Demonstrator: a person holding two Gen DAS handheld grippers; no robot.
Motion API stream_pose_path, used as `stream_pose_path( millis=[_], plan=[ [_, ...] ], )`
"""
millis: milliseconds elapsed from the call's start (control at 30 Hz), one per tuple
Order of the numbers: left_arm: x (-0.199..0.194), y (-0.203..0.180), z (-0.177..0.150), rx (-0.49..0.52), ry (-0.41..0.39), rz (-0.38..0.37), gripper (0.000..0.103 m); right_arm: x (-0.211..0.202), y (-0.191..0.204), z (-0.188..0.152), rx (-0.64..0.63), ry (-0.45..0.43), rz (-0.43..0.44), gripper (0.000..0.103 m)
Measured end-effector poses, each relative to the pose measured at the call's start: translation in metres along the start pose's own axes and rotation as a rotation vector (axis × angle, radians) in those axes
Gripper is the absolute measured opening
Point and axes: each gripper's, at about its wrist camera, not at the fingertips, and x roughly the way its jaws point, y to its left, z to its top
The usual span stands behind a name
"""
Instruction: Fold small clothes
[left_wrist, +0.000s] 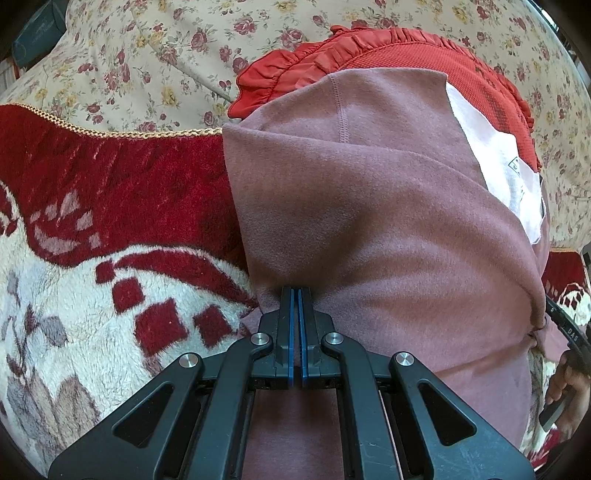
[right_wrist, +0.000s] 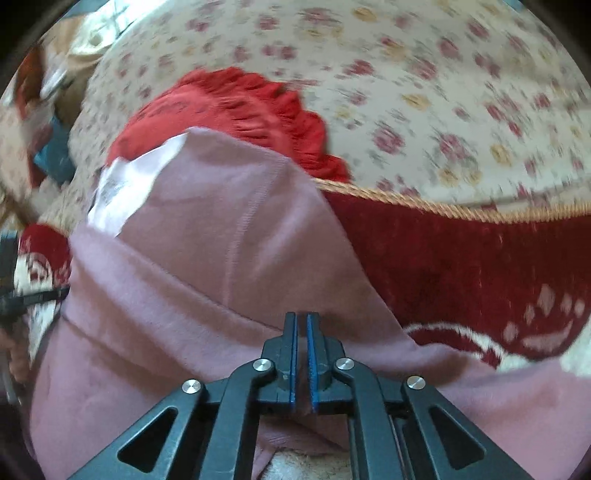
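Left wrist view: the left gripper (left_wrist: 296, 295) has its blue-lined fingers (left_wrist: 286, 314) pressed together on a fold of the mauve fleece garment (left_wrist: 369, 221), which rises as a tented sheet from the pinch point. The garment lies on a red and white plush blanket (left_wrist: 110, 258), partly over a red ruffled garment (left_wrist: 369, 48) (a white inner lining with a printed label (left_wrist: 491, 147) shows at its right edge). A floral sheet (left_wrist: 147, 55) lies beyond. At the far right, a hand (left_wrist: 565, 380) grips a dark handle. Right wrist view (motion-blurred): the right gripper (right_wrist: 302, 321) has its fingers drawn to a narrow slit, with mauve fleece bunched between them near the garment's lower edge.
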Motion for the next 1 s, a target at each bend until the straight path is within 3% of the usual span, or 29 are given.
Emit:
stream_pose_path(
  millis=[67,200,500,567,600,733,1000],
  plan=[
    [0.0,0.0,0.0,0.001,0.0,0.001,0.002,0.001,-0.009,-0.002,0.043,0.014,0.023,0.016],
    [0.0,0.0,0.0,0.001,0.0,0.0,0.002,0.007,-0.007,-0.007,0.024,0.077,0.021,0.016],
    [0.0,-0.001,-0.001,0.001,-0.001,0.002,0.002,0.022,0.012,-0.012,-0.158,0.114,-0.021,0.016],
    [0.0,-0.001,-0.001,0.005,-0.002,0.006,0.002,0.019,0.017,-0.009,-0.201,0.136,0.002,0.004],
    [0.0,0.0,0.0,0.011,-0.003,0.008,0.002,0.018,0.022,-0.008,-0.238,0.139,0.01,0.003],
    [0.0,-0.001,-0.001,0.007,-0.002,0.004,0.002,0.005,0.038,-0.005,-0.362,0.098,-0.087,0.001],
    [0.0,0.0,-0.001,0.005,-0.007,0.005,0.001,-0.013,0.025,0.01,-0.273,-0.077,-0.232,0.001]
  ],
)
